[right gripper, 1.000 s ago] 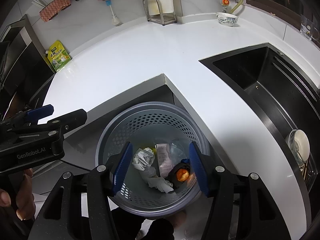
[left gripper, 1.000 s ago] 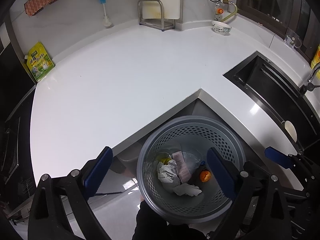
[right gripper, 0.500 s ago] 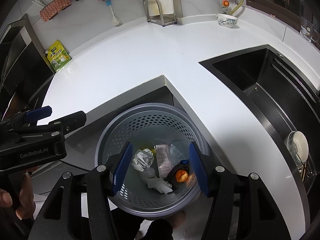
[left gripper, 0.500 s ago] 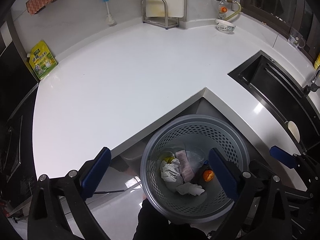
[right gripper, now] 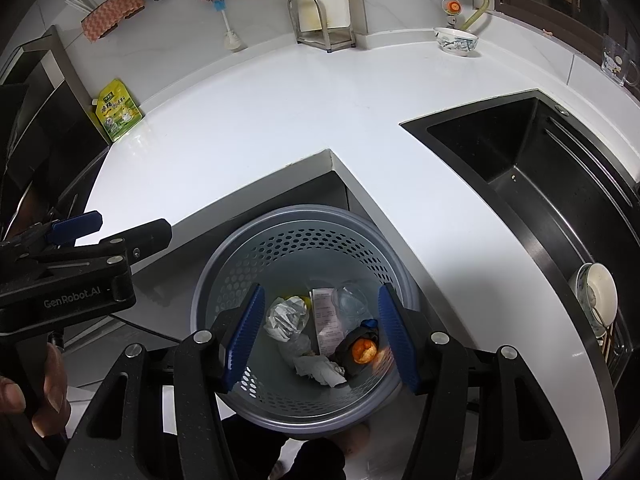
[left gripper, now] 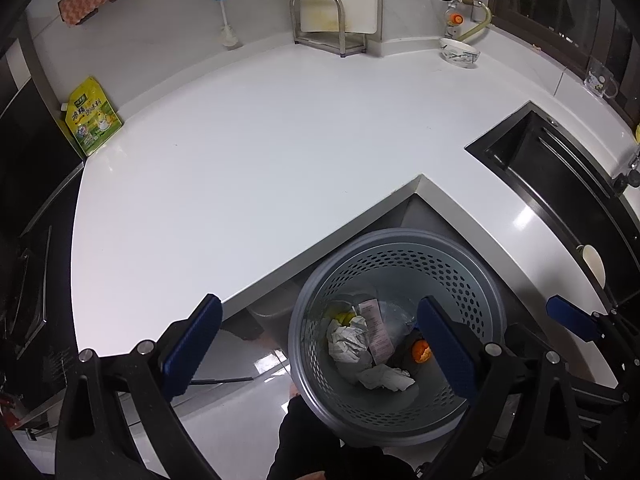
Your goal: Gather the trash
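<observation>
Right wrist view: right gripper (right gripper: 320,334) over perforated wastebasket (right gripper: 236,256), fingers wide apart, nothing held. Left gripper (left gripper: 320,344) likewise gaping, empty. Crumpled paper (right gripper: 286,316), receipt (right gripper: 328,320), orange peel (right gripper: 363,351) already inside. Tabletop (right gripper: 260,128) looks clear; worth scanning before finishing.

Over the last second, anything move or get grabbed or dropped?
Nothing visibly changed. Both tongs, left and right, hang open and empty above the grey bin. The crumpled paper, receipt and orange peel lie where they were. The countertop holds the same things.
</observation>
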The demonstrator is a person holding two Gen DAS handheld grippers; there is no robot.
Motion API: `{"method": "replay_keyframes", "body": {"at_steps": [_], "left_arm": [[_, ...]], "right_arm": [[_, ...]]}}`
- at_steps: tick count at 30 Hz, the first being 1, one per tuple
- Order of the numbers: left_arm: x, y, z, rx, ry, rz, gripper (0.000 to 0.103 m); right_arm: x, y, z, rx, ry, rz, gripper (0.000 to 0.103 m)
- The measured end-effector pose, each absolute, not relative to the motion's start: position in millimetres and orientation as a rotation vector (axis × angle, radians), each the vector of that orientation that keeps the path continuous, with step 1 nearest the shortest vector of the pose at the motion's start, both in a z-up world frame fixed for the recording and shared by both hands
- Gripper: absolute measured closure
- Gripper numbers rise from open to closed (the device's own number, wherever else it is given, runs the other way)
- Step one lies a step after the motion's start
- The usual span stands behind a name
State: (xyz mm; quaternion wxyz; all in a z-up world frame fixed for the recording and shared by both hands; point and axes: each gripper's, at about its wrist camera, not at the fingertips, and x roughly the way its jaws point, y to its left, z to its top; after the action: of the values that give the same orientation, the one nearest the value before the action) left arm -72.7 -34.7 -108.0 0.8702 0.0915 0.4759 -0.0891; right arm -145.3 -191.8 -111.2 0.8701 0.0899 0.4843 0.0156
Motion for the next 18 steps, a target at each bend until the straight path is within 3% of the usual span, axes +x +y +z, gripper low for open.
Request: {"method": "replay_keyframes", "body": {"at_steps": [18], "left_arm": [[-71.6, -37.1, -110.8, 0.206, 1.002, -0.196, 0.007]], "right_arm": [[-144.5, -192.4, -112.4, 0.189, 1.015, 0.031, 0.046]]}}
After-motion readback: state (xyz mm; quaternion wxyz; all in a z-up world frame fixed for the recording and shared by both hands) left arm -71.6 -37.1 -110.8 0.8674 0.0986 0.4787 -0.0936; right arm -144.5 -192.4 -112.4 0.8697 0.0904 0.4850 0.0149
